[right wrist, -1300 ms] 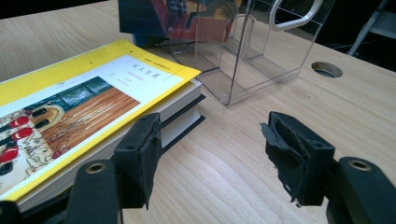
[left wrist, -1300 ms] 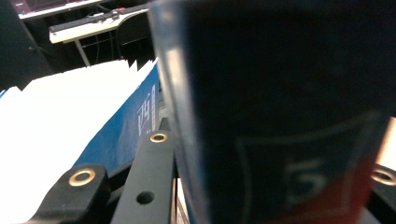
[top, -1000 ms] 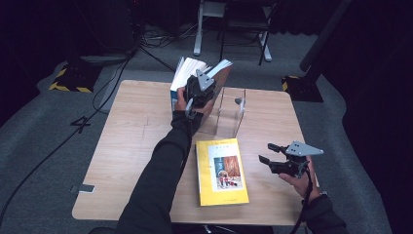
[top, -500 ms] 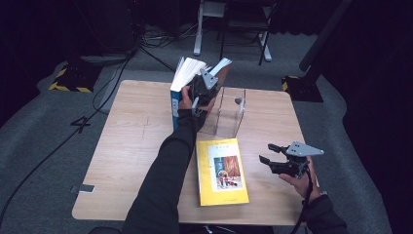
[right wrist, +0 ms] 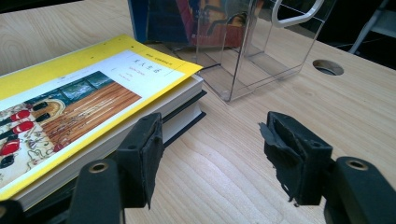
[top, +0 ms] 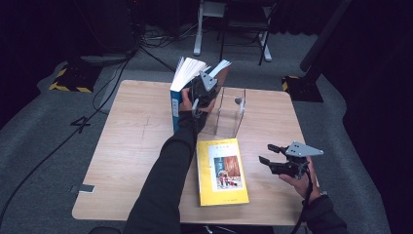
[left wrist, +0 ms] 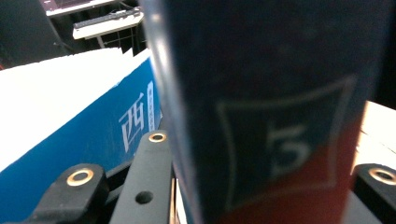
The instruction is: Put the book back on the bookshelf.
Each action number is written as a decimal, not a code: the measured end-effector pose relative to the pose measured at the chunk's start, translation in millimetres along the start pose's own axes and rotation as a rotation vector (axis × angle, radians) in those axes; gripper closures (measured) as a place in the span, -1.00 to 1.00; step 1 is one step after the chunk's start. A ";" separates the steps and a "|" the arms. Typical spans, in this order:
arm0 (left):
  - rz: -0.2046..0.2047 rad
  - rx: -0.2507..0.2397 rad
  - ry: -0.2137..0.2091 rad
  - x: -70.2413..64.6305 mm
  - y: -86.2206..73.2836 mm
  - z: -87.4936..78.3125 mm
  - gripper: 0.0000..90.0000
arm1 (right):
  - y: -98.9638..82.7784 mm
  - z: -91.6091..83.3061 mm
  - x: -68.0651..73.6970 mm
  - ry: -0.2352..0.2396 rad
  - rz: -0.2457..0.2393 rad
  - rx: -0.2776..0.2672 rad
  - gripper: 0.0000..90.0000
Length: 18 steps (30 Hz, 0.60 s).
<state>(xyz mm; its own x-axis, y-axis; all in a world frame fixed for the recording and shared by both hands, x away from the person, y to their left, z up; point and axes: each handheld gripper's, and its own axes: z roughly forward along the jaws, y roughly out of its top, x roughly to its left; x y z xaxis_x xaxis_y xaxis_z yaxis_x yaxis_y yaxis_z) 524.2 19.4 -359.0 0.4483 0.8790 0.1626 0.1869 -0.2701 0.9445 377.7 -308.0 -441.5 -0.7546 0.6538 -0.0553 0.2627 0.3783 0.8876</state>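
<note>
At the far middle of the table, my left gripper point(top: 203, 88) is shut on a dark navy book point(left wrist: 280, 93) with a red foot to its spine, held upright. A blue book point(top: 176, 105) with fanned white pages stands right beside it on the left, also seen as the blue book point(left wrist: 93, 140). A clear acrylic book stand point(top: 230, 111) sits just to the right of them. A yellow book point(top: 221, 170) lies flat near the front. To its right, my right gripper point(top: 267, 153) hovers open, its jaws point(right wrist: 212, 158) empty just above the wood beside the yellow book point(right wrist: 79, 107).
The wooden table point(top: 131, 146) has bare wood on its left half and right edge. A round cable hole point(right wrist: 328, 66) lies beyond the acrylic stand point(right wrist: 252, 51). Chair legs point(top: 243, 29) and cables stand on the grey floor behind the table.
</note>
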 end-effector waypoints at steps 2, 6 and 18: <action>0.021 0.012 0.013 -0.5 0.3 -1.7 0.58 | -0.2 0.1 0.0 0.000 0.002 0.002 -0.15; 0.040 0.026 0.017 0.7 -1.0 -6.0 0.56 | -0.1 -0.1 0.4 -0.002 -0.002 0.006 -0.16; 0.034 0.033 0.057 2.6 -8.5 -17.1 0.50 | -0.5 1.4 1.2 0.003 -0.006 0.017 -0.16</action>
<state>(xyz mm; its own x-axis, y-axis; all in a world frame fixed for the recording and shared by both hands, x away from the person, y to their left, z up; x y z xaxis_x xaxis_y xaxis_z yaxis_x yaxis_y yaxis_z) 508.8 30.7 -361.7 0.4043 0.8898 0.2118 0.2018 -0.3126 0.9282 377.5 -306.5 -442.6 -0.7579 0.6497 -0.0596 0.2679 0.3931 0.8796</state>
